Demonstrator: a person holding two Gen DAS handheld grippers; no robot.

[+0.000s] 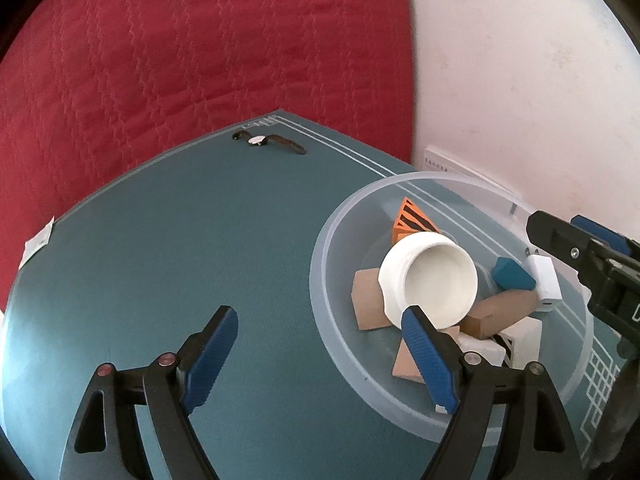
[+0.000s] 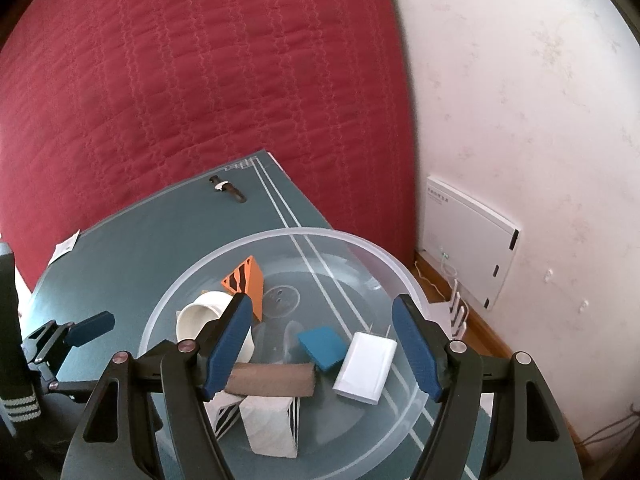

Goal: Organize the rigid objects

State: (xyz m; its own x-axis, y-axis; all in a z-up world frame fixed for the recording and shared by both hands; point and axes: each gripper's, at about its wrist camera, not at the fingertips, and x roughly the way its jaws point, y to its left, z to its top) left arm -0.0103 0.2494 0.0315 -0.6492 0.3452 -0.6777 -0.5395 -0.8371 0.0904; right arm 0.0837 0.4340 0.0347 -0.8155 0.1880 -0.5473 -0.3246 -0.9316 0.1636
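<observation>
A clear plastic bowl [image 1: 344, 216] [image 2: 384, 252] stands on the teal mat. It holds a white cup [image 1: 432, 280] [image 2: 200, 316] on its side, an orange striped wedge [image 1: 412, 220] [image 2: 244, 276], a teal block [image 1: 512, 274] [image 2: 322, 346], a white box [image 1: 546, 282] [image 2: 366, 364] and brown and tan blocks [image 1: 500, 312] [image 2: 272, 380]. A wristwatch [image 1: 268, 142] [image 2: 226, 189] lies at the mat's far corner. My left gripper [image 1: 320, 316] is open and empty beside the bowl's left rim. My right gripper [image 2: 322, 304] is open and empty above the bowl.
The teal mat [image 1: 180, 240] covers a small table against a red quilted bed [image 1: 200, 40]. A white wall [image 2: 520, 80] is to the right, with a white flat panel [image 2: 468, 236] leaning low against it. A paper tag [image 1: 38, 240] sits at the mat's left edge.
</observation>
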